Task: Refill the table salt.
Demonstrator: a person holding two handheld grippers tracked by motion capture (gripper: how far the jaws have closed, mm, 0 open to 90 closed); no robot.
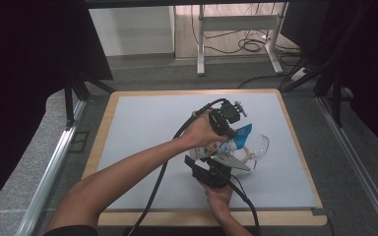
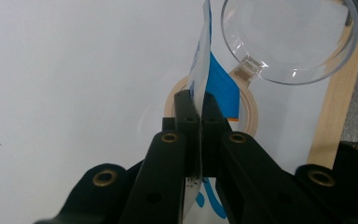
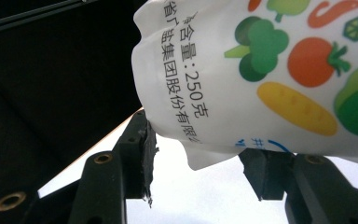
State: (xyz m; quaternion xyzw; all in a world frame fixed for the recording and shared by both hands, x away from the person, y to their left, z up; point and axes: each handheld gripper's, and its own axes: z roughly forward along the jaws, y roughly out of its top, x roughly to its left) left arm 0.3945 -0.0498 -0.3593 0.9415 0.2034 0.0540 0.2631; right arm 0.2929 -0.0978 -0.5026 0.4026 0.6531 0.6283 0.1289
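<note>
**Pouch pinched over clear cup**

Resting across the wooden-edged table (image 1: 128, 98): a pale grey mat (image 1: 147, 128), largest thing in sight. Lying near its right part: a clear plastic measuring cup (image 1: 259, 146), tipped on its side, mouth facing the left gripper view (image 2: 289, 37), nothing visible inside. Lying flat just beside the cup's handle: a thin wooden ring (image 2: 251, 105).

Being held above the mat, between both grippers: a white pouch (image 1: 221, 147) printed with vegetables and a blue end, contents not visible through the wrapper (image 3: 279, 70).

Clamping shut on the pouch's thin sealed edge: left gripper (image 2: 199, 116), pads pressed together with the film running up between them, blue corner and ring showing just beyond.

Grasping the pouch's bulging lower end: right gripper (image 3: 196, 154), jaws standing partway apart, one on each side of the white corner; whether both pads are pressing is hard to tell, the far one partly hidden.

Sitting just above the cup and ring: pouch tip.
</note>
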